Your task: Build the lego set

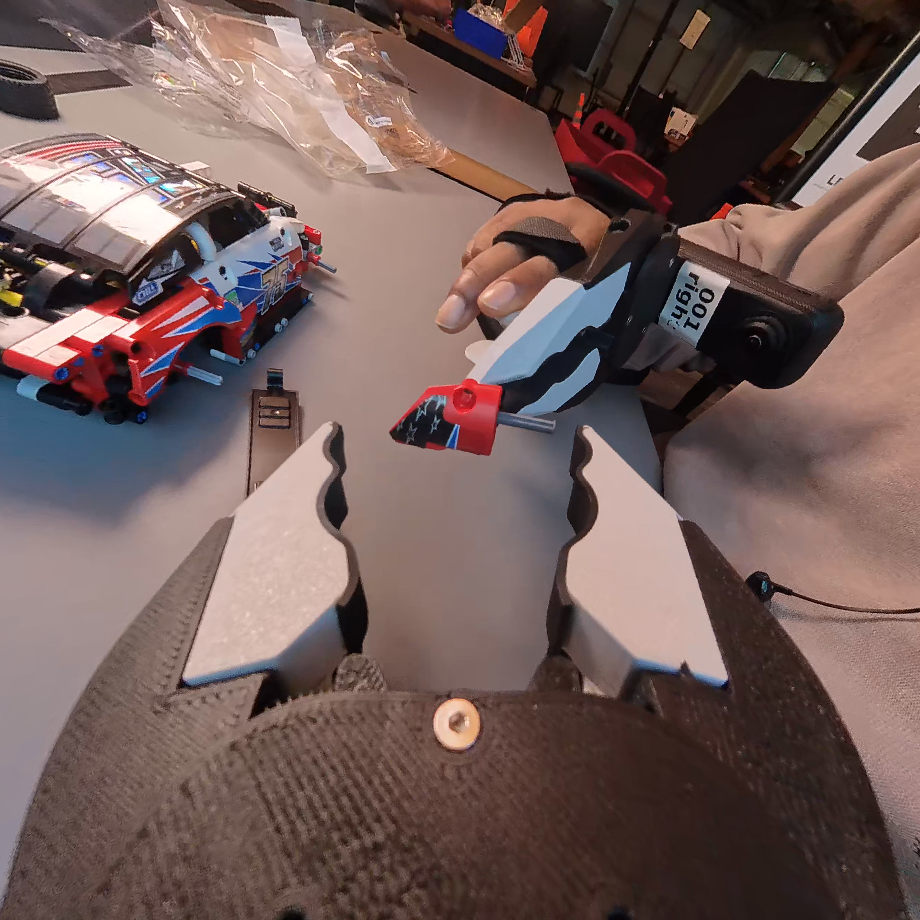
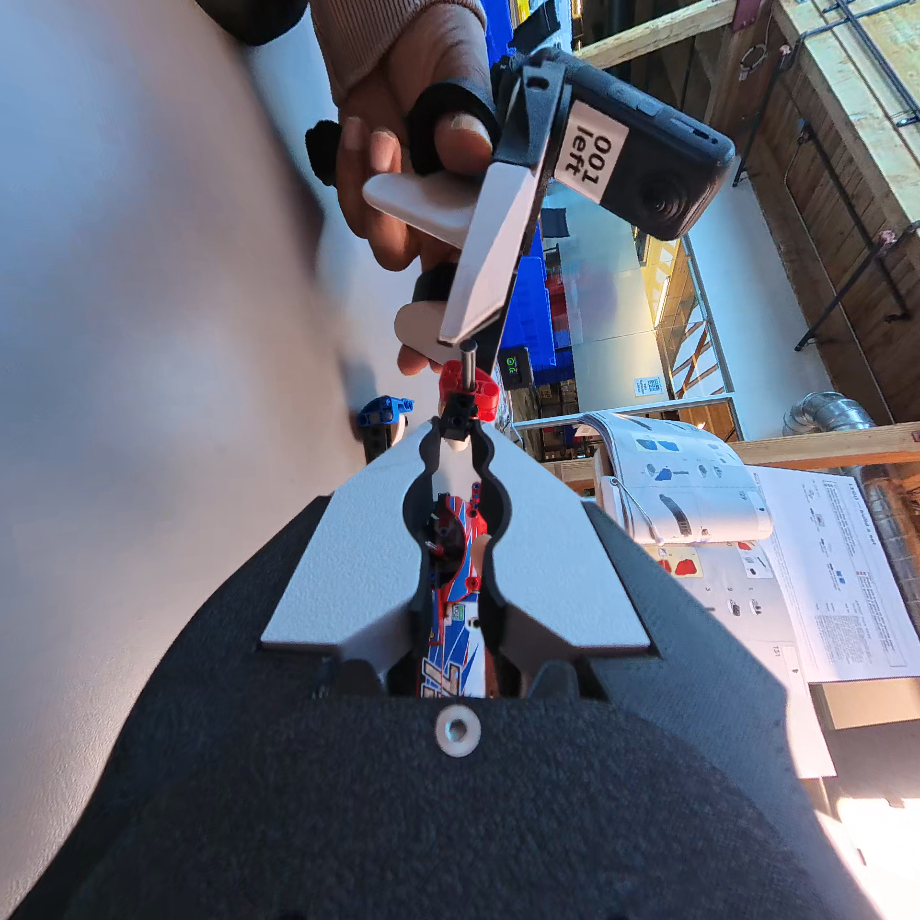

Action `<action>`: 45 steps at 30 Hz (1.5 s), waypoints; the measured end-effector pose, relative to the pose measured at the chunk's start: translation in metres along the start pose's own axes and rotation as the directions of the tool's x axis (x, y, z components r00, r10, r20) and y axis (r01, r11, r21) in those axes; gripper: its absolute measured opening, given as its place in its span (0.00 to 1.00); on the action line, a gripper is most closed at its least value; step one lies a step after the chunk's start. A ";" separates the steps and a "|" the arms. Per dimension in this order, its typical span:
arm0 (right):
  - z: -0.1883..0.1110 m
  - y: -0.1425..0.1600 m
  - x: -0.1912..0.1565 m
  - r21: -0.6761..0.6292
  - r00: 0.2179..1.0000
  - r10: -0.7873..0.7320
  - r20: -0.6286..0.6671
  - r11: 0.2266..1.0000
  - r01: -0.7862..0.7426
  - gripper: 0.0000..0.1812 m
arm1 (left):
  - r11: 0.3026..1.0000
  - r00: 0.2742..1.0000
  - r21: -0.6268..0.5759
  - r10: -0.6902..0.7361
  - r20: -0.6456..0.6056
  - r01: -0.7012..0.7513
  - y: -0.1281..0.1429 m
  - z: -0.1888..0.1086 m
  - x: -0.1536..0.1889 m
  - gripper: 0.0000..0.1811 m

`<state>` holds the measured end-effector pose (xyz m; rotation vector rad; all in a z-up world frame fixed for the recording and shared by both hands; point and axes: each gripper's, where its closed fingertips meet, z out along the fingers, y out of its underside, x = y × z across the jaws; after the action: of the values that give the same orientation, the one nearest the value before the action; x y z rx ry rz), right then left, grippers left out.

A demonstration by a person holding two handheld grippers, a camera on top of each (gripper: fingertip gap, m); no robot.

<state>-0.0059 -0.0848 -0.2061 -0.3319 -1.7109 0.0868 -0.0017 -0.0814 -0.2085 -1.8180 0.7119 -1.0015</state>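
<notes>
My right gripper (image 2: 457, 429) is shut on a small red panel piece (image 2: 469, 386) with a black connector and a grey axle (image 2: 467, 362) sticking out. In the left wrist view the right gripper (image 1: 498, 396) holds this red, star-printed piece (image 1: 448, 423) above the table. My left gripper (image 1: 455, 438) is open and empty, its jaws wide apart just below the piece. In the right wrist view one left finger (image 2: 485, 259) ends right at the axle's tip. The red, white and blue race car (image 1: 124, 279) stands at the left and also shows in the right wrist view (image 2: 458, 572).
A flat black part (image 1: 274, 423) lies on the grey table (image 1: 423, 572) near the car. A black tyre (image 1: 25, 94) and clear plastic bags (image 1: 274, 89) lie farther back. A blue piece (image 2: 383, 408) sits on the table. An open instruction booklet (image 2: 687, 478) and a paper sheet (image 2: 846, 572) lie beyond. My two grippers' fingertips are within a few centimetres of each other.
</notes>
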 end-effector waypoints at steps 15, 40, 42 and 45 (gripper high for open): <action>-0.008 -0.016 0.004 0.049 0.992 -0.125 -0.022 0.991 0.126 0.04 | 0.986 0.976 0.022 0.166 -0.140 -0.164 -0.003 -0.001 0.035 0.21; -0.016 -0.028 0.037 0.077 0.435 0.819 0.375 0.440 -0.895 0.17 | 0.880 0.887 0.119 0.461 0.021 -0.460 -0.032 -0.011 0.047 0.18; -0.012 -0.031 0.033 0.035 0.335 0.835 0.436 0.357 -0.934 0.12 | 0.856 0.865 0.125 0.500 0.049 -0.502 -0.033 -0.011 0.048 0.18; -0.011 -0.035 0.034 0.071 0.312 0.831 0.459 0.316 -0.946 0.08 | 0.846 0.858 0.144 0.509 0.070 -0.514 -0.036 -0.014 0.049 0.18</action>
<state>-0.0058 -0.1101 -0.1630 -1.0780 -1.5755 1.3784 0.0126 -0.1115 -0.1562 -1.3894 1.0045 -0.6484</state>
